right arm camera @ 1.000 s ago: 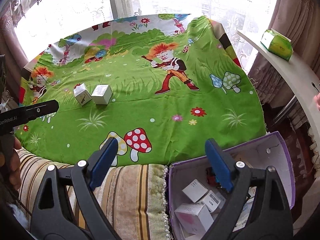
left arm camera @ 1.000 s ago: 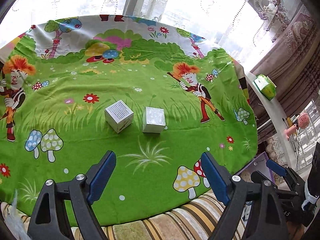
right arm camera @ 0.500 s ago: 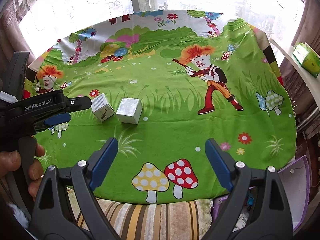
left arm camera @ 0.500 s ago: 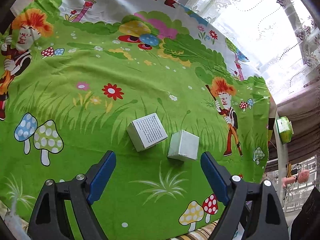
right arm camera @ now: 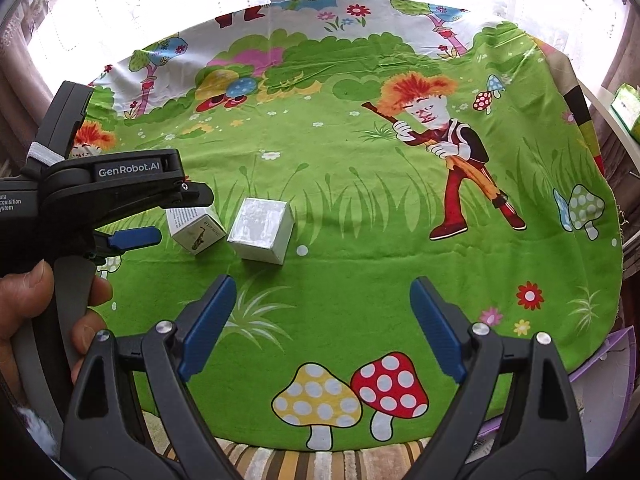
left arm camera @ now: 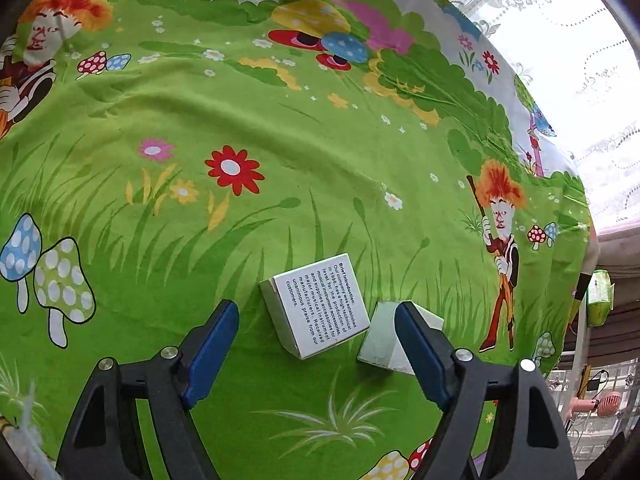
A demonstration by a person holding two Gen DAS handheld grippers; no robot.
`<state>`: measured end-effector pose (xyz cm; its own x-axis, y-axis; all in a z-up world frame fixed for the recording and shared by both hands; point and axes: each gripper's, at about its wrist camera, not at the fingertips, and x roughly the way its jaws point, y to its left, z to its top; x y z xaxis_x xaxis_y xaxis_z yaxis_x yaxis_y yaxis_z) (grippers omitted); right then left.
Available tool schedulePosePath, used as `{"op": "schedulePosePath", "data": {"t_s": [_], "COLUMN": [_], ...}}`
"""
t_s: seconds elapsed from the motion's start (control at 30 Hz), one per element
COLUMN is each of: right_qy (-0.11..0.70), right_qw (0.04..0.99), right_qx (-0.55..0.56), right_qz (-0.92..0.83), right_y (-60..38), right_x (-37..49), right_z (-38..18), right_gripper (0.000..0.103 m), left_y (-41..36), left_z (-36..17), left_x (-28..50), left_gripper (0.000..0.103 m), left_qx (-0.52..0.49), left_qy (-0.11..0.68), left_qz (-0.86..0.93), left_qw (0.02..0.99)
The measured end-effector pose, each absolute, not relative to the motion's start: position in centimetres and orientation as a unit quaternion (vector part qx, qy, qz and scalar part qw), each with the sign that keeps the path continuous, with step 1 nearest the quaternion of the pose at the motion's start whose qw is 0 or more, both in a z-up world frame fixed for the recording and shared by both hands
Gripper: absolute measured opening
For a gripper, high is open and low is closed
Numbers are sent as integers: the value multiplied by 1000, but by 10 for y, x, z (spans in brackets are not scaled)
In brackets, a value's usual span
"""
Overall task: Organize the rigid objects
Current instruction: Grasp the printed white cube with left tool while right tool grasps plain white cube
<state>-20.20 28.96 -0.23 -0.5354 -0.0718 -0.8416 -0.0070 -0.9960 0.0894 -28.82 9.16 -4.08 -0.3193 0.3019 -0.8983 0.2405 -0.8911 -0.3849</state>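
Two small boxes lie side by side on the green cartoon cloth point(right arm camera: 360, 264). The white printed box point(left arm camera: 320, 304) point(right arm camera: 196, 228) sits between the blue pads of my left gripper point(left arm camera: 316, 348), whose jaws are closing; the pads do not touch it. The silver box point(left arm camera: 380, 344) point(right arm camera: 260, 230) lies just to its right, partly behind the right finger. In the right wrist view the left gripper point(right arm camera: 172, 218) hovers over the printed box, held by a hand point(right arm camera: 24, 312). My right gripper point(right arm camera: 324, 328) stands open over bare cloth, nearer than the silver box.
A purple box point(right arm camera: 616, 360) shows past the cloth's lower right edge. A green tissue box point(right arm camera: 628, 112) sits on a white ledge at the right. A striped cushion point(right arm camera: 320, 460) runs under the cloth's near edge. Curtained windows stand behind.
My left gripper came down toward the boxes, rolled, and its jaws narrowed around the printed box. My right gripper swung left from the purple box to over the cloth.
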Motion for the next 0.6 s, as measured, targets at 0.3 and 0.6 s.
{"op": "schedulePosePath", "data": {"t_s": [0.3,0.6], "right_qy": [-36,-25], "right_qw": [25,22], "right_qx": [493,495], "right_qz": [-869,-869], "right_y": [273,245], "right_x": [-217,-239], "right_z": [-17,-28], "right_gripper": [90,90], "left_y": [86,58], "left_z": [-43,-39], "left_x": [-283,-276], "left_gripper": [51,49], "left_qx": [-581,-538], "left_qy": [-190,-154], "left_qz": [791,829], "left_qw": [39,-1]}}
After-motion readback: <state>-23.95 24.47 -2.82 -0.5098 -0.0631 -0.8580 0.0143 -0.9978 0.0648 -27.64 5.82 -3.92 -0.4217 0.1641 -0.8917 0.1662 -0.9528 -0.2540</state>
